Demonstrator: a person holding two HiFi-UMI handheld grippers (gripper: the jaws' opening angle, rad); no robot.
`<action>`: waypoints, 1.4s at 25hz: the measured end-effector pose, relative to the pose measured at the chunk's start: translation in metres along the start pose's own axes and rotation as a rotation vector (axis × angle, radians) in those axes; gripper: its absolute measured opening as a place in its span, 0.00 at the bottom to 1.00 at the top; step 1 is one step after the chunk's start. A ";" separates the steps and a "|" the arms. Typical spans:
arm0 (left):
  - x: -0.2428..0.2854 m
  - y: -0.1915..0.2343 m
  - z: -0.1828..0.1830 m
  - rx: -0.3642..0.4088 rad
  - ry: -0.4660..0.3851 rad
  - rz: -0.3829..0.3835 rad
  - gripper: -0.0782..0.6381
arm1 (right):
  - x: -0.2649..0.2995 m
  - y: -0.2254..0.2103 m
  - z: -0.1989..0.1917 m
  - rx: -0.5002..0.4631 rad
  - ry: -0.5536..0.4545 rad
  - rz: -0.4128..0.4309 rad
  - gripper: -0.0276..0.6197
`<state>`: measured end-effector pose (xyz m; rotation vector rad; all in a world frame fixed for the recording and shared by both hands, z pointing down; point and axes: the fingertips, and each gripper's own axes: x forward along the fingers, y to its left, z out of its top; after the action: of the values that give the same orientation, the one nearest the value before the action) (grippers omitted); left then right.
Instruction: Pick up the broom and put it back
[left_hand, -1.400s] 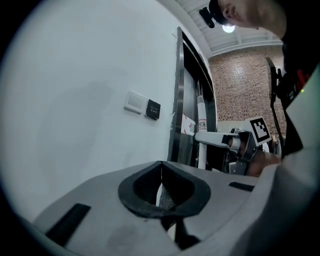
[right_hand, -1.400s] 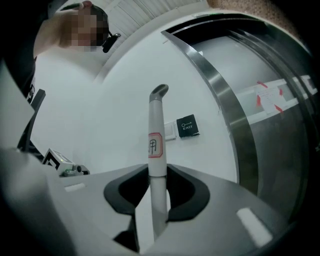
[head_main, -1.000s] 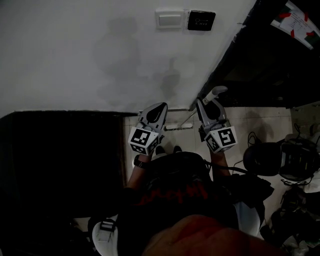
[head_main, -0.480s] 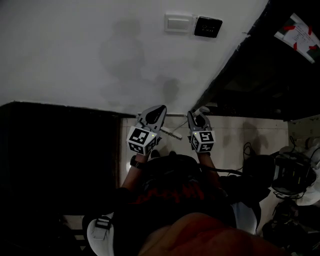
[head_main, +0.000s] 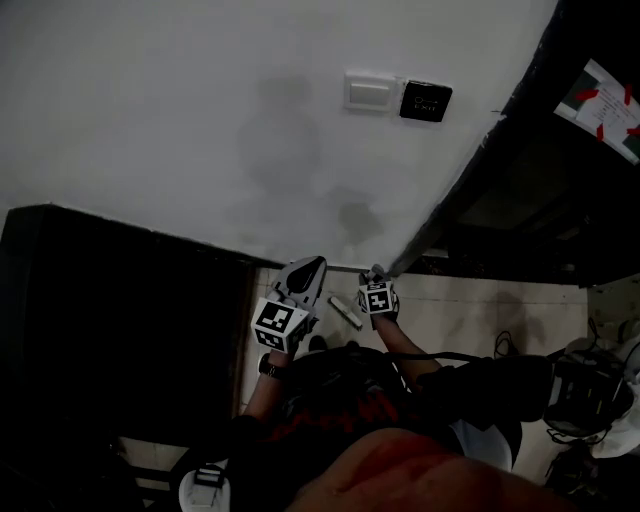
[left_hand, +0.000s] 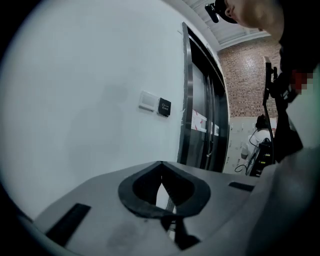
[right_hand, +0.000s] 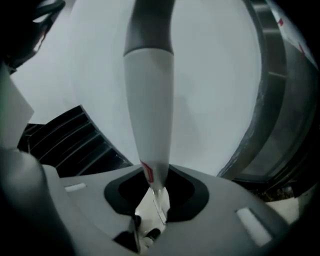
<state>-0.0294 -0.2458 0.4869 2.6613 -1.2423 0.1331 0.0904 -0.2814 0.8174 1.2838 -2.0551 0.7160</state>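
In the right gripper view the broom's pale handle (right_hand: 149, 100) runs from between the jaws up through the picture, grey at its far end, with a red label near the pads. My right gripper (right_hand: 152, 187) is shut on it. From the head view the right gripper (head_main: 375, 283) is low, close to the floor by the wall, and a short pale bar, the broom head (head_main: 345, 311), lies just left of it. My left gripper (head_main: 304, 275) hangs beside it, pointed at the wall, jaws shut with nothing between them; the left gripper view (left_hand: 161, 167) confirms that.
The white wall ahead carries a light switch (head_main: 370, 92) and a black panel (head_main: 426, 100). To the right runs a dark metal door frame (head_main: 470, 190). A black slatted unit (head_main: 120, 320) fills the left. Bags and cables (head_main: 590, 390) lie on the tiled floor at the right.
My right gripper has dropped steeply toward the floor and tipped downward, the broom handle still in it. The left gripper has shifted only a little.
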 end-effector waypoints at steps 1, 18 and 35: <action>-0.005 0.001 -0.002 -0.005 0.005 0.019 0.12 | 0.013 -0.001 -0.008 -0.016 0.031 0.010 0.18; -0.100 -0.041 -0.072 -0.066 0.188 0.226 0.12 | 0.109 -0.081 0.070 0.166 -0.088 -0.105 0.32; -0.244 -0.163 -0.112 -0.085 0.125 -0.044 0.12 | -0.172 0.066 -0.151 0.510 -0.258 -0.063 0.20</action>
<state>-0.0609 0.0628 0.5320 2.5628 -1.1241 0.2307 0.1216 -0.0474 0.7843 1.7937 -2.0920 1.1468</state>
